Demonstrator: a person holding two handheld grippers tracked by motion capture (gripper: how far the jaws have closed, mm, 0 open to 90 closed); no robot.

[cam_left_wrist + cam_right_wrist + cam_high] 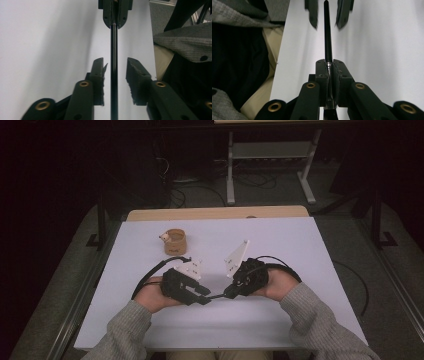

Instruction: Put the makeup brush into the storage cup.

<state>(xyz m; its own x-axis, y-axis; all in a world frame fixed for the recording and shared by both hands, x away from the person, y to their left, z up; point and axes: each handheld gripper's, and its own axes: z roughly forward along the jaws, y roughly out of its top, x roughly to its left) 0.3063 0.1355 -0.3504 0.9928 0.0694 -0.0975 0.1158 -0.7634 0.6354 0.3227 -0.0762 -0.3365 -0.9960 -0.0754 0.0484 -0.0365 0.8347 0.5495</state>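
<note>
Rod: a thin black rod (pixel 327 32), straight and glossy, held level just above the white bench (pixel 280 245) near its near edge, between the 2 hands.
Right tongs: the right tongs (pixel 329 65) are clenched on 1 end of the rod, pads pressed tight on both sides.
Left tongs: the left tongs (pixel 115 67) are released; the rod runs through the gap between the pads without touching either.
Hands: both in grey knit sleeves, facing each other across the rod in the high view.
Cup: a small tan cup with an animal figure on its rim (pixel 175 241) stands well apart, farther back and to the left.
Risk: the rod hangs from 1 grip at its end, so a wrist twist or a loosened right clench could let the free end dip and slip out.
Risk 2: if the left tongs close off-centre, they may push the rod sideways rather than catch it.
</note>
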